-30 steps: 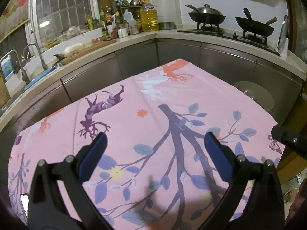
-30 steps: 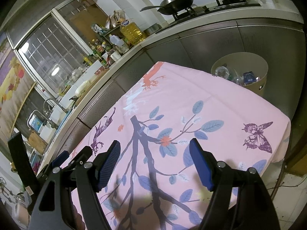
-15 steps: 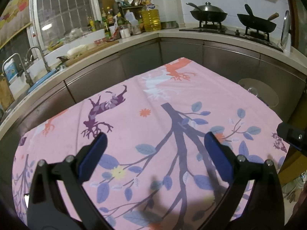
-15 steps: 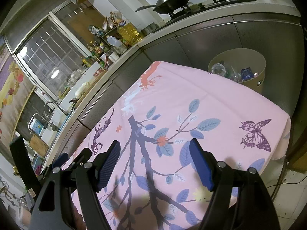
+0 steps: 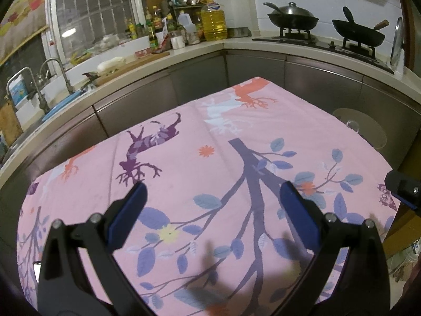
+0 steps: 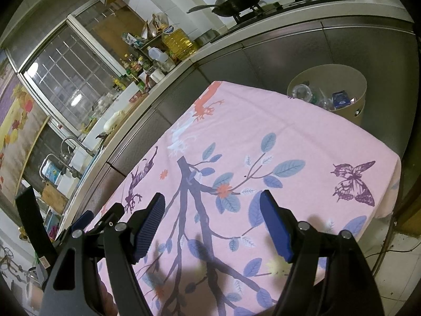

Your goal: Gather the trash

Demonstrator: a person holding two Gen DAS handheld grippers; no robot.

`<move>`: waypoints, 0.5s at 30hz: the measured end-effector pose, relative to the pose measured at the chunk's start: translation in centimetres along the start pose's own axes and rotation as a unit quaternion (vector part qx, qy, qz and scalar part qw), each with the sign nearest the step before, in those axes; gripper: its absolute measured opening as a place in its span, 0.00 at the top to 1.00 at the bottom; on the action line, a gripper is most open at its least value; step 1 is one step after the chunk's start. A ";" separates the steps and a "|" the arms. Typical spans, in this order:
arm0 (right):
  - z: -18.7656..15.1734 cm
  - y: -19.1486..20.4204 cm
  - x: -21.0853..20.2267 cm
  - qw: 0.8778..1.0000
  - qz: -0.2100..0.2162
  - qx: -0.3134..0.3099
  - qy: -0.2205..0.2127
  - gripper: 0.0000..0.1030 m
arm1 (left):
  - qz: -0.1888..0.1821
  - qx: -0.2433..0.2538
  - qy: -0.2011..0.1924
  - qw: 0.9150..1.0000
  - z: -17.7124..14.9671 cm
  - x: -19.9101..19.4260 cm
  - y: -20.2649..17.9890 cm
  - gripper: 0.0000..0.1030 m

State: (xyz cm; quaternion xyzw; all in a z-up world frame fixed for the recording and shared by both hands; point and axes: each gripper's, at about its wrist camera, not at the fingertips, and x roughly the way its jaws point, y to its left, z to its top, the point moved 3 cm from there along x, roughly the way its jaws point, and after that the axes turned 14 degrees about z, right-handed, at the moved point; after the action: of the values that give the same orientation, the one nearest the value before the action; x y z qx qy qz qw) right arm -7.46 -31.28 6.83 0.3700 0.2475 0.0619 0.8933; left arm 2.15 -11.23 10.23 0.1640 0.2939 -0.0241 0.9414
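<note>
Right now both black grippers with blue pads, left (image 5: 210, 208) and right (image 6: 211, 217), hang spread and empty over the pink tree-print tablecloth (image 6: 302, 142); collected trash sits in the round beige bin (image 6: 360, 89) ahead-right of the right one, so reaching blindly risks snagging cloth

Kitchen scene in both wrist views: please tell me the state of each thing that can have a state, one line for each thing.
Left hand-held gripper: open, nothing between its fingers.
Right hand-held gripper: open, nothing between its fingers.
Trash bin: uncovered, bottles and wrappers inside, standing beyond the far table corner.
Tablecloth: spread flat, no trash visible on it.
Lidded wok: covered, sitting on the stove.
Oil jug: upright, cap on, mostly full.
</note>
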 end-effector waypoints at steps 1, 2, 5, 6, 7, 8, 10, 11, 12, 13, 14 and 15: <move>0.2 -0.2 0.0 1.000 0.000 0.000 0.001 0.30 | 0.001 0.000 0.001 1.000 0.0 0.0 0.1 0.06; 0.1 -0.1 0.0 1.000 0.000 0.000 0.002 0.30 | 0.002 -0.001 0.001 1.000 -0.1 0.1 0.2 0.06; 0.0 0.1 0.2 1.000 0.001 0.000 0.004 0.30 | 0.005 -0.003 0.003 1.000 -0.2 0.2 0.5 0.06; 0.0 0.1 0.2 1.000 0.001 0.000 0.003 0.30 | 0.005 -0.003 0.004 1.000 -0.2 0.3 0.6 0.06; 0.0 0.1 0.2 1.000 0.001 0.000 0.004 0.30 | 0.006 -0.004 0.005 1.000 -0.3 0.3 0.6 0.06; 0.0 0.2 0.3 1.000 0.002 0.000 0.005 0.30 | 0.006 -0.004 0.006 1.000 -0.3 0.4 0.7 0.06; -0.1 0.1 0.4 1.000 0.003 -0.001 0.007 0.30 | 0.006 -0.004 0.009 1.000 -0.4 0.5 0.8 0.06; 0.0 0.1 0.5 1.000 0.003 -0.001 0.009 0.30 | 0.007 -0.004 0.010 1.000 -0.4 0.6 0.8 0.06; 0.0 0.0 0.6 1.000 0.003 0.000 0.010 0.30 | 0.007 -0.004 0.011 1.000 -0.4 0.6 0.8 0.06; -0.1 0.1 0.7 1.000 0.003 0.001 0.011 0.30 | 0.008 -0.004 0.013 1.000 -0.5 0.7 0.8 0.06; 0.0 0.1 0.7 1.000 0.003 0.002 0.011 0.30 | 0.007 -0.003 0.015 1.000 -0.5 0.8 0.9 0.06; 0.1 0.0 0.6 1.000 0.003 0.000 0.009 0.30 | 0.007 -0.003 0.017 1.000 -0.5 0.8 0.8 0.06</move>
State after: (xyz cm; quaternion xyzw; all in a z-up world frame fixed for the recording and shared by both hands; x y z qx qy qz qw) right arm -6.89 -31.13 6.67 0.3702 0.2548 0.0680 0.8907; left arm 2.63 -10.25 9.67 0.1636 0.3083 -0.0134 0.9370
